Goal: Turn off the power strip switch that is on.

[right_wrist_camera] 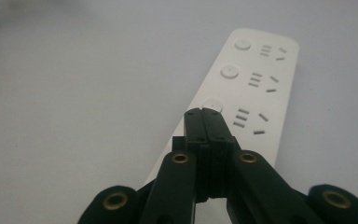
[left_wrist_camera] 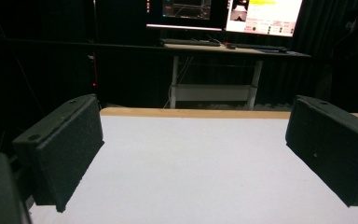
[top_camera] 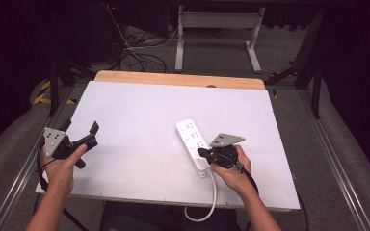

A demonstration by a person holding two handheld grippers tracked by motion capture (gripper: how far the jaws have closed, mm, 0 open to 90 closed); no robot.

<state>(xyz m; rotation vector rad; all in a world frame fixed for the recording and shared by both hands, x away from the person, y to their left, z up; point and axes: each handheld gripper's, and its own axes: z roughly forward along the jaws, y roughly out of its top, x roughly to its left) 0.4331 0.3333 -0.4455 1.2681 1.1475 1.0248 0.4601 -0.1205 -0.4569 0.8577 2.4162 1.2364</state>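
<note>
The power strip lies right of the table's middle. Right gripper, jaws pressed together, tips over its nearest button (contact unclear). Left gripper, jaws spread, hovers well left of the strip.

1. White rectangular tabletop sheet: matt, smooth, looks like laminate or painted board.
2. Bare light wooden strip along far table edge: satin, grain not resolvable.
3. White plastic power strip: smooth, slight sheen; round buttons same finish.
4. White round cord from strip: smooth, rubbery-looking.
5. Left black two-jaw gripper: pads matt, finely grainy, rubber or foam-like.
6. Right black two-jaw gripper: smooth semi-gloss plastic links, brass-coloured metal rivets.
7. Grey three-cornered plates on top: matt metal-looking, drilled.
8. Grey floor covering: dull, carpet-like texture.
</note>
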